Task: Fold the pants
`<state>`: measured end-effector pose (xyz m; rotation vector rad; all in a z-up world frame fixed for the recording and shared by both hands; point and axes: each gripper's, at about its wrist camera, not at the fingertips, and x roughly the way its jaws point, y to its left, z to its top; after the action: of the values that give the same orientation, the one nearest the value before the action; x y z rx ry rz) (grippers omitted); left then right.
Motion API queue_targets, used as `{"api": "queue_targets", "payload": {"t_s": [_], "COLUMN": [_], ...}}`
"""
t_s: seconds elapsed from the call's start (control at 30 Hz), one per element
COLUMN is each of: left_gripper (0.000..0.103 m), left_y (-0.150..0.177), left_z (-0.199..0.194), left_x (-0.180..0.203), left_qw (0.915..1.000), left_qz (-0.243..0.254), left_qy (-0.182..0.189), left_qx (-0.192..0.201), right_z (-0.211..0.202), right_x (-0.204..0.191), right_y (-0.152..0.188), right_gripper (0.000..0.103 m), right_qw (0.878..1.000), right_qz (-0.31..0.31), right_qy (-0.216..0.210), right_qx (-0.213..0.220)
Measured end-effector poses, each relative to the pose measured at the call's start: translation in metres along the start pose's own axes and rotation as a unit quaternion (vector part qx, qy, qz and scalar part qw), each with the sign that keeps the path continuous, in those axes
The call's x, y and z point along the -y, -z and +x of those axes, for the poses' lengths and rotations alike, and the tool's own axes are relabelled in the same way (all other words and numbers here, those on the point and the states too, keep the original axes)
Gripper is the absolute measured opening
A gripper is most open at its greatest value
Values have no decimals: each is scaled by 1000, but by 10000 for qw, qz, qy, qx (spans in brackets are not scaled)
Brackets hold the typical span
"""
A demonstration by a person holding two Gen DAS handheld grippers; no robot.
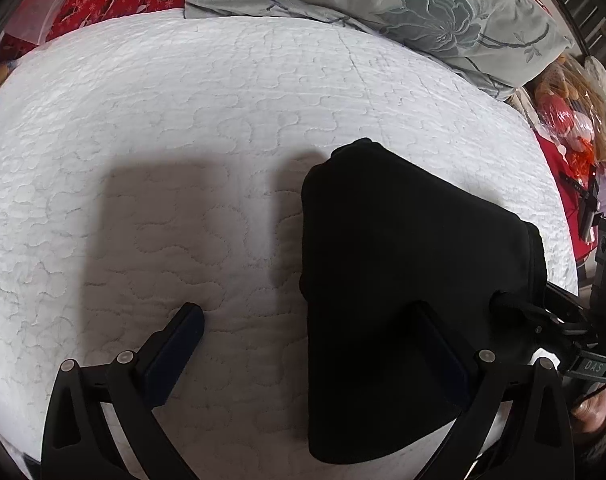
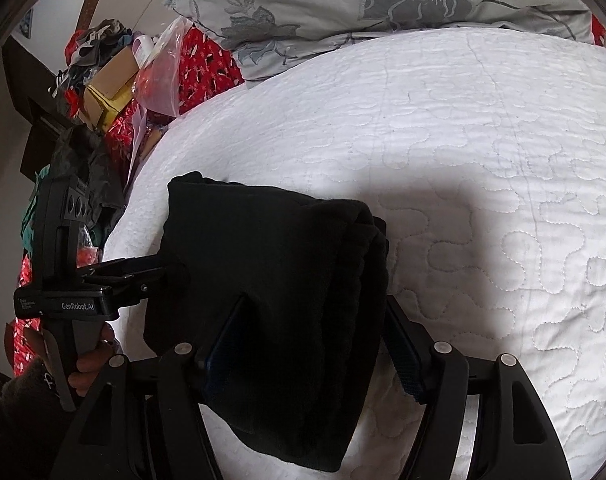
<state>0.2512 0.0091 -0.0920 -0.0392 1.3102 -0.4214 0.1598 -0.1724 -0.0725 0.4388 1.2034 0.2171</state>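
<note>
The black pants (image 1: 403, 280) lie folded into a thick bundle on the white quilted bed (image 1: 223, 100). My left gripper (image 1: 307, 316) is open; its left finger (image 1: 183, 336) rests on the quilt and its right finger lies against the bundle's near edge. In the right wrist view the left gripper (image 2: 171, 270) touches the bundle's left side. My right gripper (image 2: 319, 320) has its jaws around the bundle's (image 2: 271, 280) near right end, with fabric between the pads; the same gripper pinches the bundle's right edge in the left wrist view (image 1: 519, 308).
A grey floral pillow (image 1: 383, 8) lies at the head of the bed. Red patterned bedding (image 2: 199, 68), boxes and plastic bags (image 2: 115, 80) are piled beside the bed's left edge. Toys in plastic (image 1: 575, 112) sit off the right edge.
</note>
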Motion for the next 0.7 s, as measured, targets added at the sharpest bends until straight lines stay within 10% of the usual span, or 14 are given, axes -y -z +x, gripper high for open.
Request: {"api": "queue_targets", "payload": {"t_s": [0.27,0.37,0.43,0.7], "left_gripper": [102,81,45,24], "left_y": [3,8,11,16], "left_z": [-1,-6,-10,-26], "left_x": [3,6,9,5], "left_qw": [9998,9995,9986,9942], "left_qz": [-97,-196,-269,-719], "left_qy": [-101,52,418,761], "left_qx": [162,243,182,237], "right_z": [2,-2,-5,-9], "right_x": [-2,5,8,16], "right_y": [1,2,2,0], "right_gripper": [59,51,49,42], "right_qw": [9999,9998,9994,9957], "right_qz": [-77,158,275,780], "right_qy": [26,-78,-123,-484], "right_qx": [80,130,141,89]}}
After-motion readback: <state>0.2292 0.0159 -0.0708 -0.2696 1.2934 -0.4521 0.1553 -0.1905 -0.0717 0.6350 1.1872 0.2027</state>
